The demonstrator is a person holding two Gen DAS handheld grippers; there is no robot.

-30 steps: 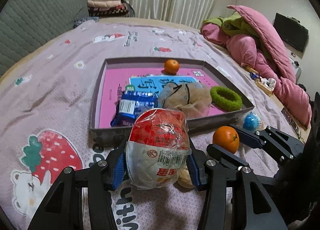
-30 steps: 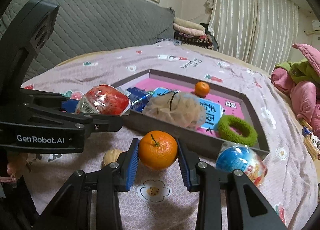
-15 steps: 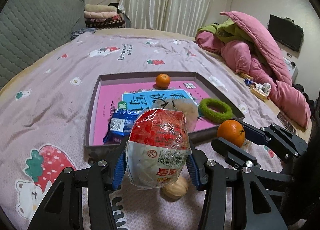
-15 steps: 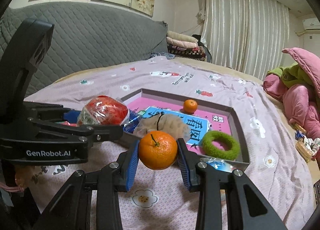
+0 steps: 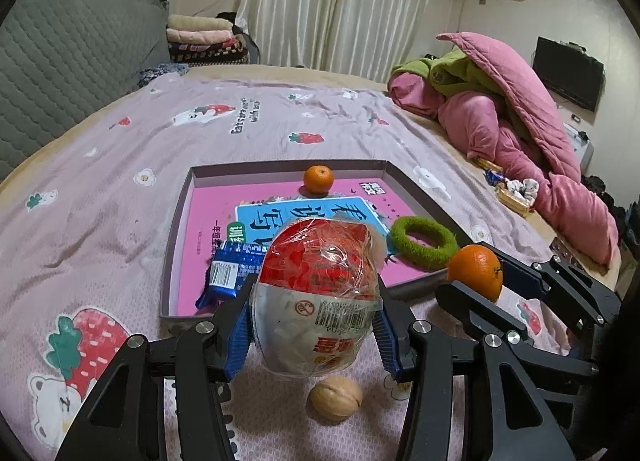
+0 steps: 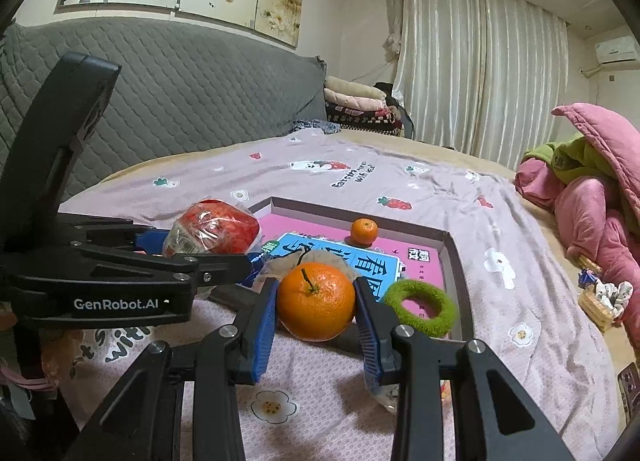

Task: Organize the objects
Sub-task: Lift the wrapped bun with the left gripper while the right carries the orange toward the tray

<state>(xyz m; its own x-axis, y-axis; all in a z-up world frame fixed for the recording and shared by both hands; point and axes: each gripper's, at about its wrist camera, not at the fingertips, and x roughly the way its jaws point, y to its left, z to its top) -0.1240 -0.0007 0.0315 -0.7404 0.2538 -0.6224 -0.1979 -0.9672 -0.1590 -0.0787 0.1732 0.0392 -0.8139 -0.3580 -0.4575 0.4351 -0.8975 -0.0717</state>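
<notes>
Bed w/ strawberry-print sheet [image 5: 100, 189] carries the shallow box tray [image 5: 176, 229]; a tangerine [image 5: 318, 179], green ring [image 5: 424, 243] and blue packet [image 5: 230, 265] lie inside. Both loads have risen off the sheet over the last sec and now hang just short of the tray's near wall. Left gripper [image 5: 316, 325] is clamped on a red-and-white wrapped ball [image 5: 318, 293]; right gripper [image 6: 316, 313] pinches an orange [image 6: 316, 301]. Walnut [image 5: 337, 401] left below on the sheet. Probably next: carry over the wall, drop in.
</notes>
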